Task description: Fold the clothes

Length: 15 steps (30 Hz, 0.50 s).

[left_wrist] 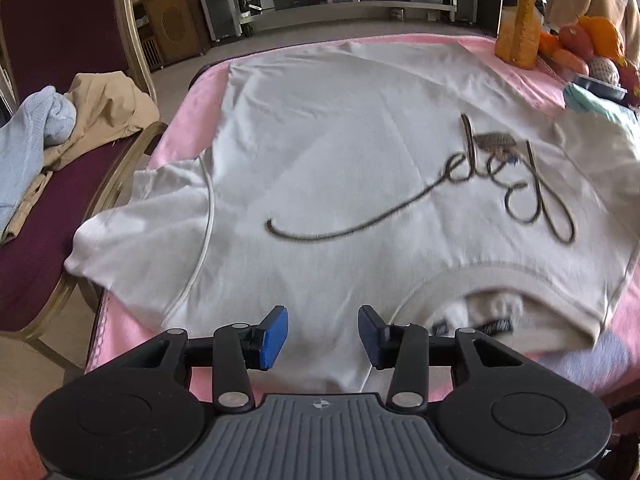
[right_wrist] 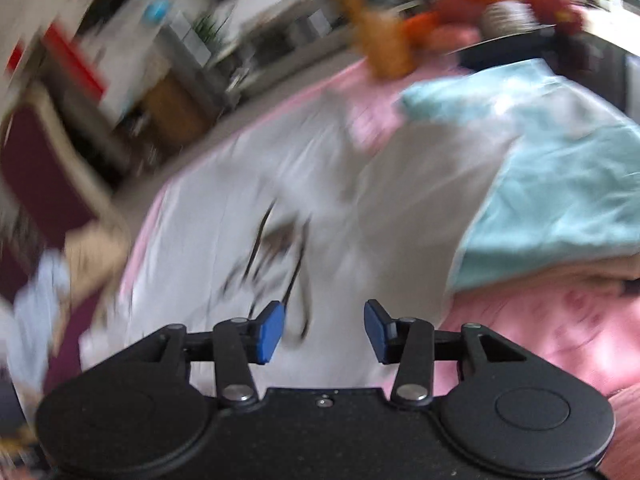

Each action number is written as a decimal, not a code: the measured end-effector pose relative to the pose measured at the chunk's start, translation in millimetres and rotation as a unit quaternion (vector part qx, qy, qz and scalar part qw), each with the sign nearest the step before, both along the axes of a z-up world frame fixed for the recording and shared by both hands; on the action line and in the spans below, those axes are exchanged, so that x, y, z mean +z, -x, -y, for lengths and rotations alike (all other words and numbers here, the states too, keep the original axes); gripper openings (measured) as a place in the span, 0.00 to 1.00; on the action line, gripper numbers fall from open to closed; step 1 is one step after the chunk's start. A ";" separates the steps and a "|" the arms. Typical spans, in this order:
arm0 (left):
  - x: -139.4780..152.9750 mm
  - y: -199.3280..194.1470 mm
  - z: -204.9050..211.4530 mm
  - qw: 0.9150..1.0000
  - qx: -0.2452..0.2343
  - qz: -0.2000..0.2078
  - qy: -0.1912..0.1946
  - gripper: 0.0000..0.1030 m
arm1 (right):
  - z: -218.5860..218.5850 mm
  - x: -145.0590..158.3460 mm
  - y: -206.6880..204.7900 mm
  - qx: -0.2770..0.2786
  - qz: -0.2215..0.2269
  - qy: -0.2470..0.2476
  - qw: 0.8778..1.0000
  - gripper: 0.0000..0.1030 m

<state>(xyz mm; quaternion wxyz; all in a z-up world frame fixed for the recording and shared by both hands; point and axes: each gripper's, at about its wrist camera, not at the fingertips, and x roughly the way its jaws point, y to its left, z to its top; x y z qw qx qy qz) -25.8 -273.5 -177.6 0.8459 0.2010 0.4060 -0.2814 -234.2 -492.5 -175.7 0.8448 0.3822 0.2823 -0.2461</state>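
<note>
While the white T-shirt [left_wrist: 320, 152] lies spread face up on the pink cloth-covered table [left_wrist: 188, 108], collar end nearest the tools, both grippers hang over it with jaws spread wide and nothing between the blue pads.

Just ahead of the left gripper [left_wrist: 323, 332] is the shoulder fabric, with the ribbed collar [left_wrist: 492, 276] close on its right and the short sleeve [left_wrist: 136, 220] out to its left, spilling toward the table edge. Beyond the pads runs the dark script print [left_wrist: 472, 196], and far ahead the hem reaches the table's far side.

The right gripper [right_wrist: 325, 330] view is heavily smeared, so detail is poor; it appears to hover above the printed chest, with a folded teal garment [right_wrist: 560, 176] ahead to its right, overlapping the shirt's edge there.

The step in hand looks like the first fold, not yet begun. To do it well, I would pinch the shoulder seam and the hem on one side together, taking both layers, lift low, and carry that side across so the sleeve tucks inward. Grabbing only the top layer would bunch the cloth. The fruit pile [left_wrist: 584, 48] and orange bottle [left_wrist: 520, 20] far ahead to the right want a wide berth, as does the teal garment.
</note>
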 end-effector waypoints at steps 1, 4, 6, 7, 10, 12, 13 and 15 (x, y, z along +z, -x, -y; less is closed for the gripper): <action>3.4 -2.6 2.9 1.000 0.000 -0.002 0.008 0.41 | 12.0 3.9 5.8 -0.025 0.011 -0.008 1.000 0.44; 9.9 -8.0 11.2 1.000 0.000 -0.005 0.028 0.42 | 51.0 5.9 21.1 -0.099 0.037 -0.040 0.994 0.47; 9.2 -9.5 16.3 0.999 -0.003 -0.009 0.034 0.42 | 77.9 2.6 29.7 -0.145 0.051 -0.062 0.986 0.49; 7.2 -9.4 18.6 0.999 -0.006 -0.012 0.034 0.42 | 89.0 -1.1 33.0 -0.164 0.054 -0.073 0.982 0.49; -3.0 -6.4 22.1 0.999 -0.018 -0.022 0.023 0.42 | 114.4 -14.4 42.2 -0.212 0.059 -0.105 0.970 0.47; -8.1 -5.1 22.0 0.999 -0.023 -0.029 0.018 0.42 | 122.9 -22.9 42.5 -0.231 0.055 -0.122 0.964 0.34; -9.2 -5.1 21.2 0.999 -0.024 -0.032 0.019 0.42 | 126.4 -24.6 40.7 -0.236 0.050 -0.121 0.963 0.32; -9.1 -5.5 19.3 0.999 -0.024 -0.035 0.022 0.42 | 133.3 -28.1 37.0 -0.247 0.039 -0.119 0.961 0.28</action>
